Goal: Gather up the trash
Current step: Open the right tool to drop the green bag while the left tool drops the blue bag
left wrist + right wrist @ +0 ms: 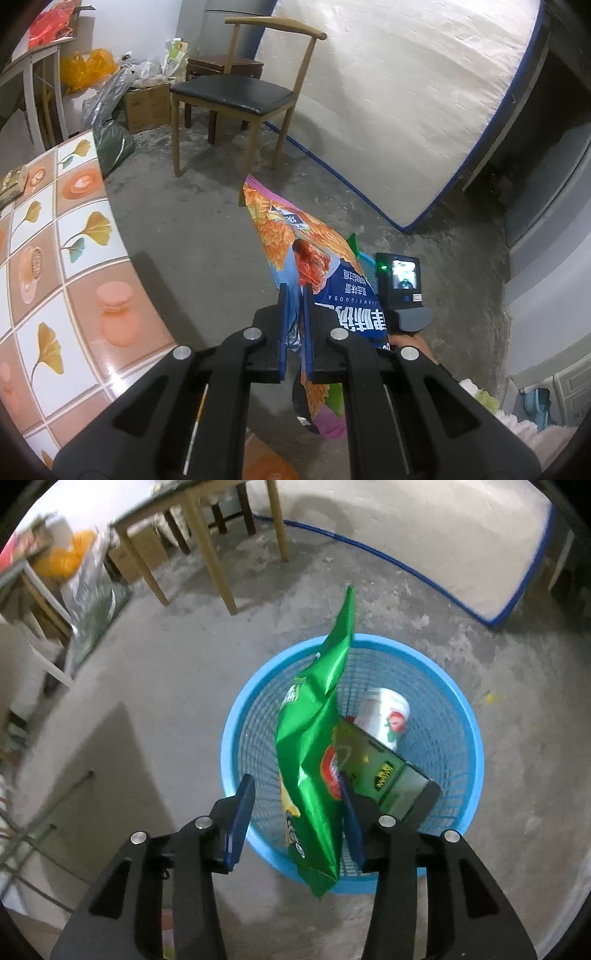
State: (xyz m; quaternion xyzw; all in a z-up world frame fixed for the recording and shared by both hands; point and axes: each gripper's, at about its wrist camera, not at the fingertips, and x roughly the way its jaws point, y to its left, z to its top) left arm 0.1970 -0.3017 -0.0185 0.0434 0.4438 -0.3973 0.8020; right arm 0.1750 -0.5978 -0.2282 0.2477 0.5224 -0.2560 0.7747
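My left gripper is shut on an orange and blue snack bag, held in the air beside the table edge. My right gripper is open over a blue mesh basket on the floor. A green chip bag hangs between its spread fingers, against the right finger and apart from the left one. In the basket lie a white cup and a dark green box. The back of the right gripper shows in the left wrist view, with a tip of the green bag.
A table with a tiled flower cloth is at the left. A wooden chair stands on the concrete floor, a mattress leans on the wall behind. Boxes and plastic bags are piled in the far corner.
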